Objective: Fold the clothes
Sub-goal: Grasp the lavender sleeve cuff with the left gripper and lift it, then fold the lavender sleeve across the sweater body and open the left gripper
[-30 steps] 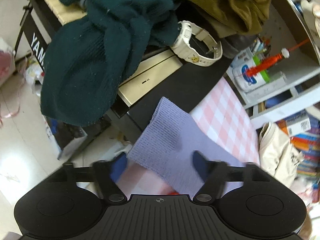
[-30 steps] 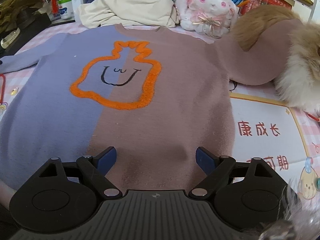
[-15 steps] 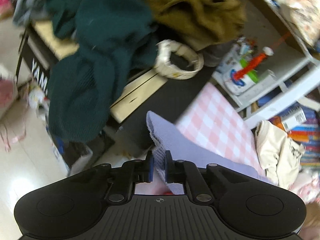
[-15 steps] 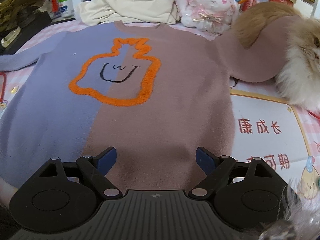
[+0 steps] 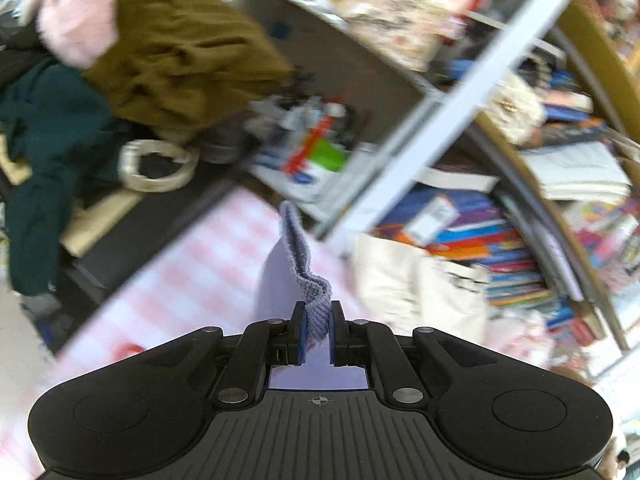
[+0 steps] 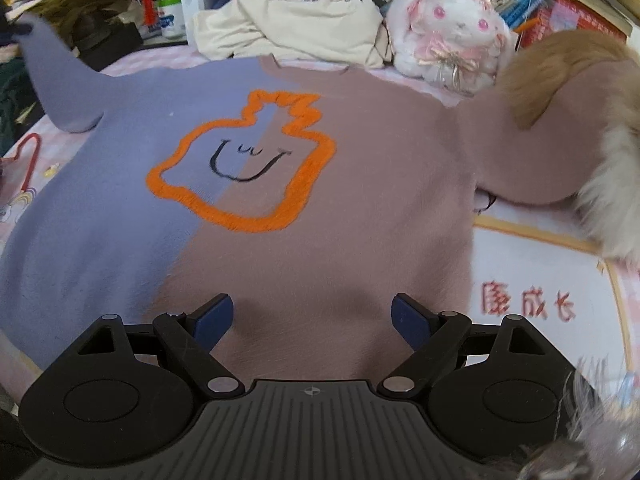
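A lilac and mauve sweater point(image 6: 280, 208) with an orange outlined smiling figure lies flat on the pink checked bed. Its lilac sleeve point(image 6: 56, 80) rises off the bed at the far left. In the left wrist view my left gripper point(image 5: 317, 320) is shut on the ribbed cuff point(image 5: 312, 292) of that sleeve, held up above the checked cover point(image 5: 192, 264). My right gripper point(image 6: 312, 316) stands open just over the sweater's mauve lower part, nothing between its fingers. The mauve sleeve point(image 6: 520, 148) runs right under a fluffy animal.
A fluffy tan and cream animal point(image 6: 588, 132) lies on the right sleeve. A cream garment point(image 6: 296, 20) and a white plush toy point(image 6: 452, 36) sit behind the sweater. Bookshelves point(image 5: 500, 216), an olive garment point(image 5: 180, 60), a dark green garment point(image 5: 44, 148) and a white watch point(image 5: 156, 166) crowd the left side.
My left gripper closed on the lilac cuff and lifted it up and away from the bed edge. The sleeve now stands raised. The right gripper barely shifted.
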Demonstrator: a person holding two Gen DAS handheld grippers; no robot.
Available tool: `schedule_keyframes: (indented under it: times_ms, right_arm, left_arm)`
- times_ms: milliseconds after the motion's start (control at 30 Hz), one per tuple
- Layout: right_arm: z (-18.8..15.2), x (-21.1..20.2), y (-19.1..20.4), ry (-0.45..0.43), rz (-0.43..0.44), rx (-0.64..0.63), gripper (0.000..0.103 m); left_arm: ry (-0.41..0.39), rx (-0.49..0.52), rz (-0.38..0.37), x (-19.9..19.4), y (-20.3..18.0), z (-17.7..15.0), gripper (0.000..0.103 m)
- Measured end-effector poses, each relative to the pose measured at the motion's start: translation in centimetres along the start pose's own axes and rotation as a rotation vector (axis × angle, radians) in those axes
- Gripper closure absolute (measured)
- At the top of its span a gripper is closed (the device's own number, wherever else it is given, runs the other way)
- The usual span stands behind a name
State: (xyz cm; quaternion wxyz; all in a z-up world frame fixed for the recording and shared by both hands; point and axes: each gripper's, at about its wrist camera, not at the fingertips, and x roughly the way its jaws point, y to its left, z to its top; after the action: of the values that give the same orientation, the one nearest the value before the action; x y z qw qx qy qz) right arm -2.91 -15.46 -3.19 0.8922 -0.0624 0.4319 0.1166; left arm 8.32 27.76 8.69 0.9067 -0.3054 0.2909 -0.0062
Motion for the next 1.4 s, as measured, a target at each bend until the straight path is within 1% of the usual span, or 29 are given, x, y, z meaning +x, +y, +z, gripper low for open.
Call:
schedule_keyframes:
  times_ms: [67, 200, 400, 533, 600, 733, 1033, 1067, 1100, 1133, 1167, 1200, 1233, 1300, 1400]
  right_arm:
    - [0.1, -0.2, -0.9, -0.009, 0.017, -0.020, 0.017]
    - [0.0, -0.3, -2.6, -0.018, 0.055, -0.065, 0.017]
    - [-0.4, -0.2, -5.2, -0.024, 0.111, -0.104, 0.017]
    - [-0.9, 0.0, -6.8, -0.016, 0.149, -0.110, 0.017]
    - [-1.1, 0.0, -7.4, -0.012, 0.165, -0.116, 0.017]
    - [-1.5, 0.1, -8.2, -0.007, 0.194, -0.138, 0.017]
    - [-2.0, 0.2, -9.4, -0.002, 0.239, -0.171, 0.017]
    - [-2.0, 0.2, -9.5, -0.002, 0.242, -0.174, 0.017]
    - [-1.9, 0.2, -9.5, -0.001, 0.245, -0.178, 0.017]
    - [-1.9, 0.2, -9.5, -0.001, 0.247, -0.183, 0.017]
    - [-1.9, 0.2, -9.5, 0.000, 0.249, -0.187, 0.017]
    - [-1.8, 0.3, -9.5, 0.000, 0.251, -0.192, 0.017]
    - [-1.8, 0.3, -9.4, 0.000, 0.252, -0.198, 0.017]
    - [-1.7, 0.3, -9.3, 0.000, 0.255, -0.209, 0.017]
    - [-1.5, 0.5, -9.2, 0.000, 0.258, -0.216, 0.017]
  left_arm:
    - [-0.007, -0.002, -0.032, 0.1, -2.3, -1.0, 0.095]
    - [0.007, 0.000, -0.093, 1.7, -7.1, -2.6, 0.095]
    - [0.039, 0.014, -0.146, 4.9, -13.5, -4.9, 0.095]
    - [0.052, 0.021, -0.166, 6.6, -16.7, -6.8, 0.095]
    - [0.061, 0.024, -0.172, 7.5, -18.0, -7.9, 0.095]
    - [0.081, 0.024, -0.155, 9.3, -19.6, -9.7, 0.095]
    - [0.151, -0.017, -0.091, 12.8, -20.6, -13.7, 0.095]
    - [0.158, -0.020, -0.080, 13.0, -20.7, -14.0, 0.092]
    - [0.165, -0.022, -0.068, 13.2, -20.9, -14.3, 0.086]
    - [0.174, -0.024, -0.062, 13.3, -21.0, -14.5, 0.073]
    - [0.173, -0.019, -0.060, 13.1, -21.1, -14.7, 0.064]
    - [0.170, -0.012, -0.059, 12.8, -21.3, -14.8, 0.047]
    - [0.149, 0.010, -0.051, 12.2, -21.5, -14.9, 0.037]
    - [0.098, 0.063, -0.035, 10.9, -21.8, -15.1, 0.033]
    - [0.031, 0.176, 0.043, 8.3, -21.7, -15.6, 0.032]
